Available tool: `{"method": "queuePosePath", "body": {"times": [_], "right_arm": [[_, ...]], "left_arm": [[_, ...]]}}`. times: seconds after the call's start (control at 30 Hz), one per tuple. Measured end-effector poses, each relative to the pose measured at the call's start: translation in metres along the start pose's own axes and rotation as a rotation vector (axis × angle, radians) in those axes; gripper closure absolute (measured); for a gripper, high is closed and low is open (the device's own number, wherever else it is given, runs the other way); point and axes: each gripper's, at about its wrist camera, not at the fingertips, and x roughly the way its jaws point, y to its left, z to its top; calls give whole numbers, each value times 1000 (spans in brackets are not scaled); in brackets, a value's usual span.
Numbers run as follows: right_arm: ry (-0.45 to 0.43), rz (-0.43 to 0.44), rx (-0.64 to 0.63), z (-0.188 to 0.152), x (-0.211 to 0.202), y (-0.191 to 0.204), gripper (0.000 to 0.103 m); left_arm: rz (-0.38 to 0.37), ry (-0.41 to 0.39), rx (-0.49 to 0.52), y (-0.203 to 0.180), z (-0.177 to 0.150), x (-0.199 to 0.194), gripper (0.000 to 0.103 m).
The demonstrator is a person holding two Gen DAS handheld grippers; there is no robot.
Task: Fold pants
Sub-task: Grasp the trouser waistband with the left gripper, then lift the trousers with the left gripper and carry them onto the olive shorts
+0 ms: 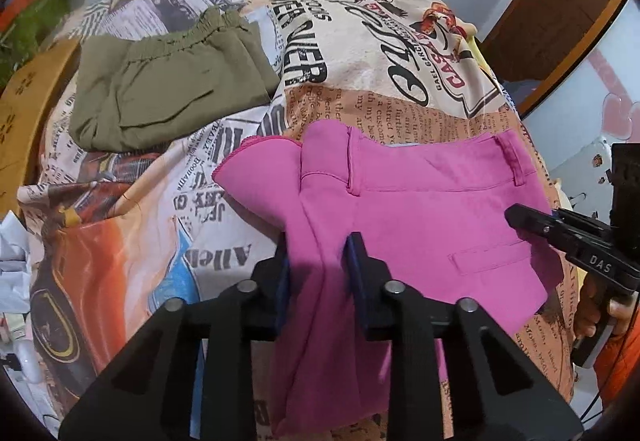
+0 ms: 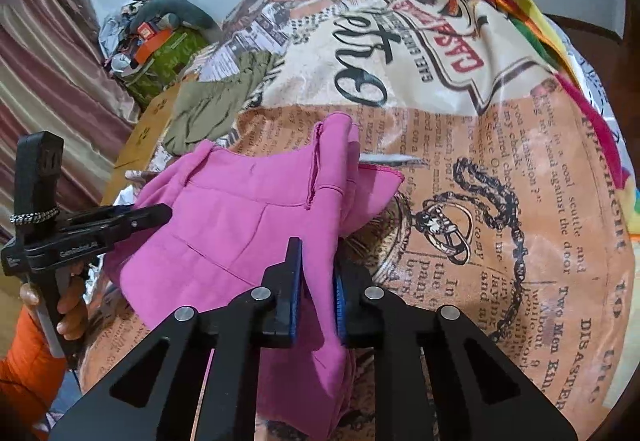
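Two grippers, both closed on the pants (image 1: 420, 209). Left gripper (image 1: 318, 269) with jaws narrow, a thick bunch of pink cloth pinched between the blue pads. Right gripper (image 2: 318, 281) with jaws even narrower, also pinching pink cloth. Seen from the left wrist, holding at opposite sides of the garment, well apart, with flat cloth spread between.

Pants lying on the printed sheet (image 1: 360, 41), waistband and belt loops on the far side from both jaws, running across from side to side. Rest of the cloth hanging down toward the person, under the jaws and out of sight. Long axis therefore judged to run from the far waistband back to the near edge, straight along the fingers.

Probably in the middle of a fold: next, carry both held parts forward over the waistband, level and together. Neither gripper clearly nearer to it.

Olive pants (image 1: 168, 81) folded at the far left, well apart.
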Motion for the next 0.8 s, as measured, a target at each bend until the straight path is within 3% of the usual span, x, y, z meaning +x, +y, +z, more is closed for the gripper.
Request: {"method": "queuePosePath", "body": {"times": [0.3, 0.8], "right_arm": [[-72, 4, -80, 13, -25, 30, 92], [-179, 12, -217, 65, -40, 97, 93]], "left_arm": [[47, -79, 60, -7, -4, -37, 89], [118, -292, 47, 28, 27, -117, 90]]}}
